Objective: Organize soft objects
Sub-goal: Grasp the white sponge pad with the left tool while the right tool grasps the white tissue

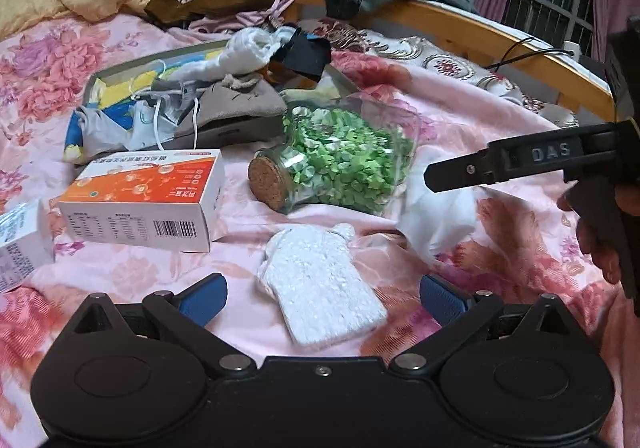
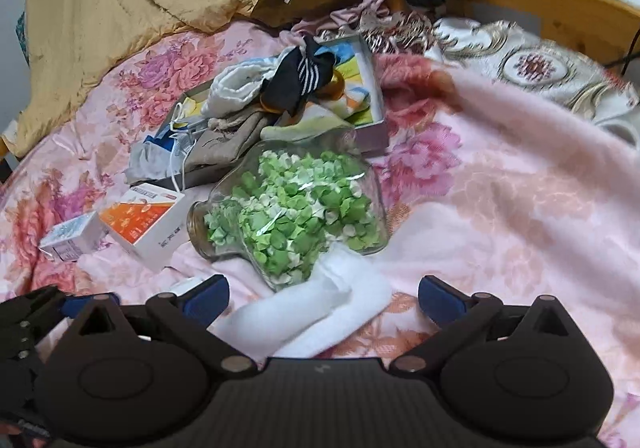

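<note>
two tools sit over the bed, and both read as released to me, blue pads wide apart with nothing between them touching. my left tool (image 1: 322, 298) hangs above a white knitted pouch (image 1: 320, 288) lying flat on the pink floral bedspread (image 1: 500, 248); only the left wrist view shows that pouch fully, since in the right one it is a sliver behind the pad. my right tool (image 2: 324, 298) hovers over a white cloth (image 2: 304, 312) that lies just against the glass jar (image 2: 296, 216) of green paper stars. the left view alone shows the jar's cork stopper (image 1: 267, 182), and the right tool from its side with a hand (image 1: 600, 236) on its grip. both views show the shallow box (image 2: 372, 128) heaped with socks, a beige drawstring bag (image 1: 240, 100) and face masks, plus an orange and white carton (image 1: 140, 200). a second small carton (image 1: 20, 244) is cut off at the left view's edge. print on the cartons is too small to read.
</note>
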Tool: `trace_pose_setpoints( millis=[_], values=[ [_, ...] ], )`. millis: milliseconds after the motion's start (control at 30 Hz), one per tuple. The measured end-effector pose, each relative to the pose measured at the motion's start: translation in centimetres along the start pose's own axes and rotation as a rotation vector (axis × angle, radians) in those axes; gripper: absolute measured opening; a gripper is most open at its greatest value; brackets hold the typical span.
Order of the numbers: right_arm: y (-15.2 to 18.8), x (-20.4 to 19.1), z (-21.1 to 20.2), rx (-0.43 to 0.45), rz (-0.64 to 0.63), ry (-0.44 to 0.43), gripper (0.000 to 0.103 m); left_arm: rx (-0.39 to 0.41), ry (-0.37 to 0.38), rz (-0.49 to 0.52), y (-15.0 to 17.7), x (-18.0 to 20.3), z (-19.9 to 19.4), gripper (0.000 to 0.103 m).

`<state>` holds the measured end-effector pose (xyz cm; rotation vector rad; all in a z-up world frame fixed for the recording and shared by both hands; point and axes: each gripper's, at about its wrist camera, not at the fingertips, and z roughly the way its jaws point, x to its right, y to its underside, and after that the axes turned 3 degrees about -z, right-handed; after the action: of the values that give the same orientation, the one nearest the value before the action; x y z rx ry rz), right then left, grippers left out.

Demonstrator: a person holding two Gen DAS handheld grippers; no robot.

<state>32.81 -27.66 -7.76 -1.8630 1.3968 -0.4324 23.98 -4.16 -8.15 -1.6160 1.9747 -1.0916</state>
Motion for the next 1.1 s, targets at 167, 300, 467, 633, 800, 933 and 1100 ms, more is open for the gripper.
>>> trace_pose_setpoints(
  millis=[167, 300, 467, 633, 800, 933, 1100],
  values=[
    [0.2, -0.7, 0.8, -0.003, -0.035, -0.022, 0.103, -0.019, 0.017, -0.070, -0.4, -1.3, 1.6, 0.102],
    [0.6, -1.2, 1.4, -0.027, -0.026, -0.078, 0.103, -0.022, 0.023, -0.073, 0.0, -1.5, 1.9, 0.092],
    [0.6, -1.1, 1.5, -0.026, -0.008, -0.112, 0.103, -0.022, 0.043, -0.062, 0.3, -1.2, 2.0, 0.080],
    [0.8, -1.0, 1.7, -0.029, 0.003, -0.102, 0.103, -0.024, 0.044, -0.063, 0.5, -1.1, 1.9, 0.076],
    [1.2, -1.8, 2.1, -0.050, -0.053, -0.057, 0.100, -0.032, 0.046, -0.080, 0.6, -0.9, 1.7, 0.075],
    [1.2, -1.6, 2.0, -0.054, -0.044, -0.034, 0.092, -0.035, 0.043, -0.064, 0.8, -0.6, 1.6, 0.075],
    [1.0, -0.8, 1.9, -0.065, 0.001, -0.034, 0.082, -0.036, 0.046, -0.079, 0.9, -0.7, 1.6, 0.075]
  ],
)
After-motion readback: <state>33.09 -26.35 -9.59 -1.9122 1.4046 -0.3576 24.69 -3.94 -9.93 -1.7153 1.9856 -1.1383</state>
